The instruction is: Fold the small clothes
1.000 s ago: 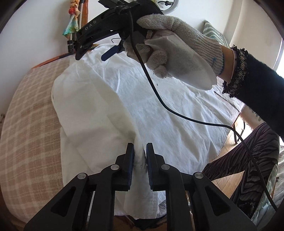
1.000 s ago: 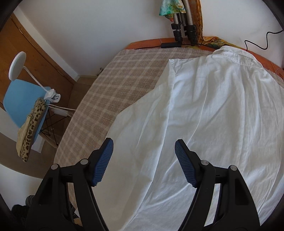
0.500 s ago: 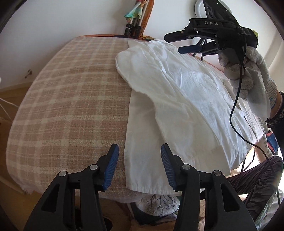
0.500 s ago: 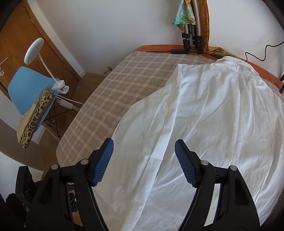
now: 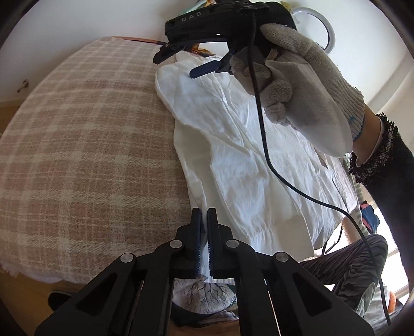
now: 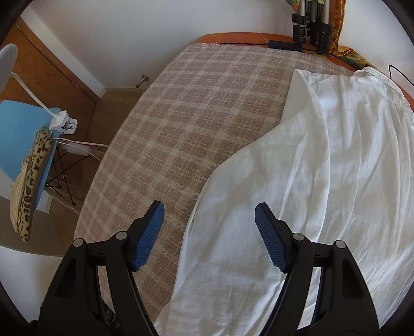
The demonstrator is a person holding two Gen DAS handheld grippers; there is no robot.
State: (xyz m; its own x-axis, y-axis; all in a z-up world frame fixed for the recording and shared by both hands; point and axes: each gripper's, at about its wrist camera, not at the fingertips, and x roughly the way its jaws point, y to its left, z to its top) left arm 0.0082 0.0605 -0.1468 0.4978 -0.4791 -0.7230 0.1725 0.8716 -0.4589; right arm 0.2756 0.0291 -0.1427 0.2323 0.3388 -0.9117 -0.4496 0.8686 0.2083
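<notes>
A white shirt point(image 5: 248, 165) lies flat on a beige checked blanket point(image 5: 90, 155), its sleeve folded over the body. My left gripper point(image 5: 204, 219) is shut on the shirt's near hem at the bed's front edge. My right gripper point(image 6: 209, 219) is open and empty above the shirt's point(image 6: 323, 181) left side edge, its collar point(image 6: 383, 85) at the far right. In the left wrist view the right gripper point(image 5: 191, 62), held by a gloved hand point(image 5: 305, 93), hovers over the shirt's shoulder.
A tripod point(image 6: 310, 23) and a colourful cloth point(image 6: 352, 54) stand at the head of the bed. A blue chair point(image 6: 18, 139) with a leopard-print cushion point(image 6: 31, 181) stands on the left. A black cable point(image 5: 266, 144) hangs from the right gripper. The person's striped trousers point(image 5: 357, 261) are at the right.
My left gripper let go of the shirt, opened at the hem, and has now shut on the hem. My right gripper stayed open and shifted left over the shirt's edge.
</notes>
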